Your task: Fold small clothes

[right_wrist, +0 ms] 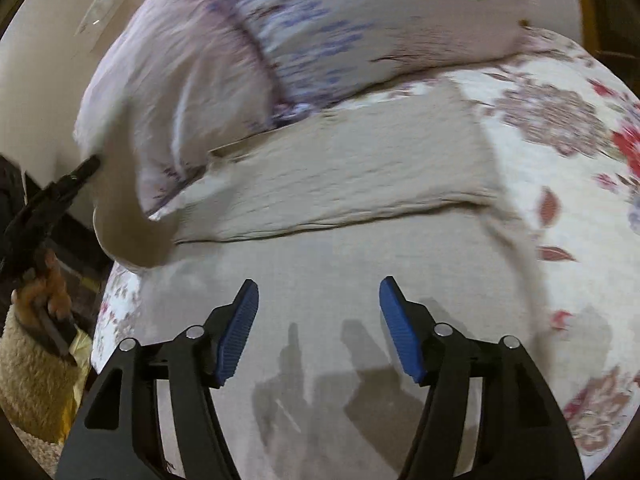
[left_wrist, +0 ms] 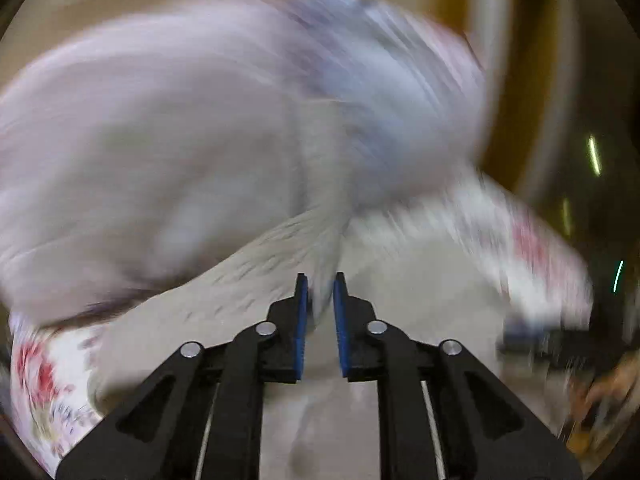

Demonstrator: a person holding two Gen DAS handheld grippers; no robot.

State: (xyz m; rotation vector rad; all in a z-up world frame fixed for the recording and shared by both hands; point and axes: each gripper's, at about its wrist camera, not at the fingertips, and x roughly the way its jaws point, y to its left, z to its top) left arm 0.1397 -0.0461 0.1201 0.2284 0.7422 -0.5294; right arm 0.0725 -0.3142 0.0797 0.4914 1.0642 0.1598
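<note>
A beige cloth (right_wrist: 340, 184) lies on the flowered bedspread (right_wrist: 568, 184), its far part folded over into a band. In the left wrist view my left gripper (left_wrist: 320, 300) is shut on an edge of this beige cloth (left_wrist: 248, 280) and holds it lifted; the view is blurred by motion. My right gripper (right_wrist: 318, 320) is open and empty above the near part of the cloth. The left gripper (right_wrist: 86, 168) shows at the left edge of the right wrist view, at a lifted fold of the cloth (right_wrist: 132, 236). The right gripper (left_wrist: 520, 338) shows blurred at the right of the left wrist view.
A pale lilac pillow (right_wrist: 280, 40) with blue and purple print lies at the far side of the bed, just behind the cloth. It fills the upper left wrist view (left_wrist: 200, 120). The bed edge and dark floor (right_wrist: 80, 240) are at the left.
</note>
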